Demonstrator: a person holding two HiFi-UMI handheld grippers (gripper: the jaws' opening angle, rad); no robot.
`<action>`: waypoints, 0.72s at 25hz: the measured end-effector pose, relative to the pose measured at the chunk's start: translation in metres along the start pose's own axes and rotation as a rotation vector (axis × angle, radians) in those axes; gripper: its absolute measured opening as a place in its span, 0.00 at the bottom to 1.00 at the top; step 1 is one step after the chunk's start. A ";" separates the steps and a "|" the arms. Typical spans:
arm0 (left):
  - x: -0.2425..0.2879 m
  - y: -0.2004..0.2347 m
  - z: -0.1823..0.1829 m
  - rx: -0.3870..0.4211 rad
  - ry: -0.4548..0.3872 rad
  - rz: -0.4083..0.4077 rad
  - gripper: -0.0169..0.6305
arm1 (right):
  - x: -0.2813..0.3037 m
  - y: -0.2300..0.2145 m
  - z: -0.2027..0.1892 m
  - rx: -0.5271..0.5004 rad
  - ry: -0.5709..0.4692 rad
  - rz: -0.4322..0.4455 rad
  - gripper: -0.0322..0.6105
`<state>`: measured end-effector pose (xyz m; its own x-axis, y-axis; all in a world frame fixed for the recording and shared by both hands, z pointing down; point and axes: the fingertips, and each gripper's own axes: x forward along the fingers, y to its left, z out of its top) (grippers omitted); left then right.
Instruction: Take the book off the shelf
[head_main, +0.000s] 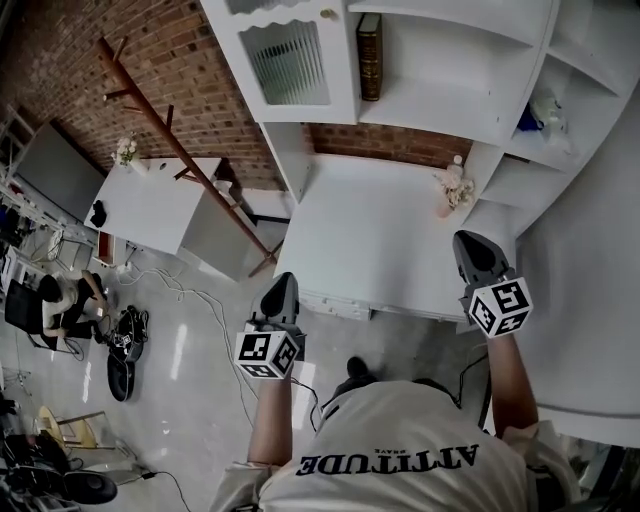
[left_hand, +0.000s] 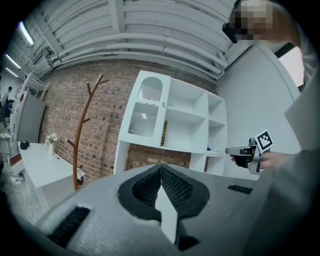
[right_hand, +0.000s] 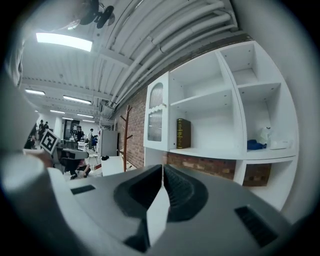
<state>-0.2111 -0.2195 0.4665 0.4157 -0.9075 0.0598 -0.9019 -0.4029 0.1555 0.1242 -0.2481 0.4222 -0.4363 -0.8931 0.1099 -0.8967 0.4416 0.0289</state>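
A dark brown book (head_main: 370, 56) with gilt bands stands upright at the left end of a middle shelf in the white shelf unit (head_main: 450, 110); it also shows as the book (right_hand: 183, 133) in the right gripper view and thinly as the book (left_hand: 163, 133) in the left gripper view. My left gripper (head_main: 280, 292) is shut and empty, short of the white counter (head_main: 370, 240). My right gripper (head_main: 474, 250) is shut and empty over the counter's right part. Both are well short of the book. The left gripper (left_hand: 161, 169) and right gripper (right_hand: 163, 169) show jaws pressed together.
A small vase of flowers (head_main: 452, 188) stands on the counter's right end. A glass-fronted cabinet door (head_main: 288, 60) is left of the book. Blue and white items (right_hand: 265, 140) lie on the right shelf. A wooden coat rack (head_main: 170, 140) and a white desk (head_main: 150, 205) stand left.
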 end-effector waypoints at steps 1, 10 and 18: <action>0.003 0.005 0.000 -0.001 0.002 -0.007 0.07 | 0.005 0.002 0.002 -0.005 -0.001 -0.004 0.10; 0.020 0.044 0.002 0.001 0.011 -0.062 0.07 | 0.042 0.018 0.021 -0.034 -0.024 -0.039 0.10; 0.025 0.058 0.002 -0.006 0.013 -0.057 0.07 | 0.064 0.013 0.036 -0.057 -0.035 -0.040 0.10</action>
<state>-0.2529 -0.2658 0.4747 0.4676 -0.8817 0.0633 -0.8762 -0.4529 0.1646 0.0817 -0.3030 0.3936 -0.4037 -0.9120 0.0723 -0.9081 0.4091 0.0895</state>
